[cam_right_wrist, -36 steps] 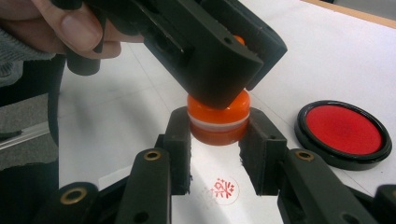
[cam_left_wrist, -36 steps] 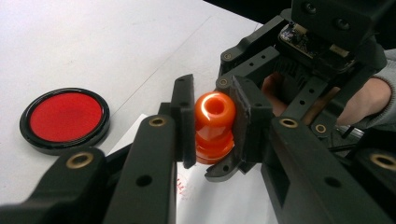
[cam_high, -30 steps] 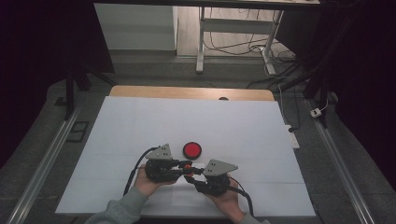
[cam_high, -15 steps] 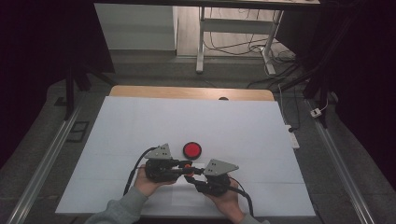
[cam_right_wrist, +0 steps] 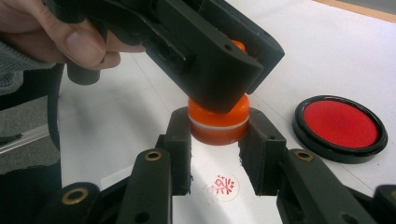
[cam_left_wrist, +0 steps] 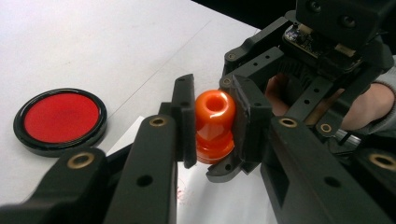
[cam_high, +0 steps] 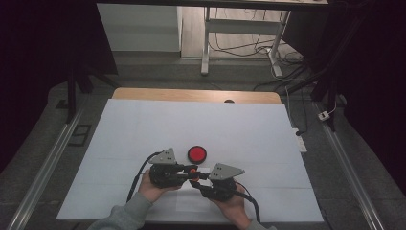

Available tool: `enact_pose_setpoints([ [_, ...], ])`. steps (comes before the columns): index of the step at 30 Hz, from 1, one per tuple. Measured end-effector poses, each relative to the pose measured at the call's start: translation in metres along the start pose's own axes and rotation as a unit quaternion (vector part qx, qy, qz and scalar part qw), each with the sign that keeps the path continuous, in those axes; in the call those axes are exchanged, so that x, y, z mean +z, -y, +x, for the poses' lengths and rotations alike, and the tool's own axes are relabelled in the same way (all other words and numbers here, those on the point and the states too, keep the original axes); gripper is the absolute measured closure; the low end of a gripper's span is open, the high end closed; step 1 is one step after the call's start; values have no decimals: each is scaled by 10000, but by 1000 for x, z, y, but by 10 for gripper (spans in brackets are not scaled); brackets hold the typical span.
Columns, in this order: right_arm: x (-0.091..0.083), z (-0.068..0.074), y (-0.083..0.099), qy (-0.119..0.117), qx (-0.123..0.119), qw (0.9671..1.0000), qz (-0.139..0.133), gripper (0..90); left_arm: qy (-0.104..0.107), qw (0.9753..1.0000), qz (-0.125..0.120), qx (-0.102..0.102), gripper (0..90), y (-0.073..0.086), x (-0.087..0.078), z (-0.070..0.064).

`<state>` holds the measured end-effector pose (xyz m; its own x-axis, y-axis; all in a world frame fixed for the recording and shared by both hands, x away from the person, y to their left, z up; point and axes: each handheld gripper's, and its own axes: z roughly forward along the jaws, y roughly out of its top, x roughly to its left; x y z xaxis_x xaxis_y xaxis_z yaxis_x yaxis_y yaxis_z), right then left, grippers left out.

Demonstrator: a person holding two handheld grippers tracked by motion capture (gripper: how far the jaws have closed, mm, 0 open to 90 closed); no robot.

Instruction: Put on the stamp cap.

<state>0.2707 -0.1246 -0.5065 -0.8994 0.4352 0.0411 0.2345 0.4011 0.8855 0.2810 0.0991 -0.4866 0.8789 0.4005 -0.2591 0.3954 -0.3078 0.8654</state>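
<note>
White table (cam_high: 143, 124) takes up most of the high view, with both grippers meeting near its front edge. Left gripper (cam_left_wrist: 212, 119) is clamped on the upper part of an orange stamp (cam_left_wrist: 214, 125); right gripper (cam_right_wrist: 218, 135) pinches its base. Red ink pad (cam_right_wrist: 340, 128) sits just beside, and a red stamped mark (cam_right_wrist: 223, 185) lies underneath.

The high view is dim and grainy: the room around the table (cam_high: 143, 124) sinks into near black at the left and right edges, while the white tabletop is evenly lit with only soft, faint shadows. In both gripper views the light is brighter. The orange stamp (cam_left_wrist: 214, 125) carries small glossy highlights, the red ink pad (cam_right_wrist: 340, 124) a dull sheen, and the nearest black metal blurs at the bottom edge.
</note>
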Motion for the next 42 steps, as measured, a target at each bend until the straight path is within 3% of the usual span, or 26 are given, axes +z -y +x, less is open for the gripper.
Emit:
enact_pose_setpoints([
  [28,0,-3,2,-6,18,10000,59,648,-221,9998,-16,33,726,3,6,-5],
  [42,0,-3,2,4,-37,10000,32,645,-181,9998,-59,5,722,3,5,-3],
])
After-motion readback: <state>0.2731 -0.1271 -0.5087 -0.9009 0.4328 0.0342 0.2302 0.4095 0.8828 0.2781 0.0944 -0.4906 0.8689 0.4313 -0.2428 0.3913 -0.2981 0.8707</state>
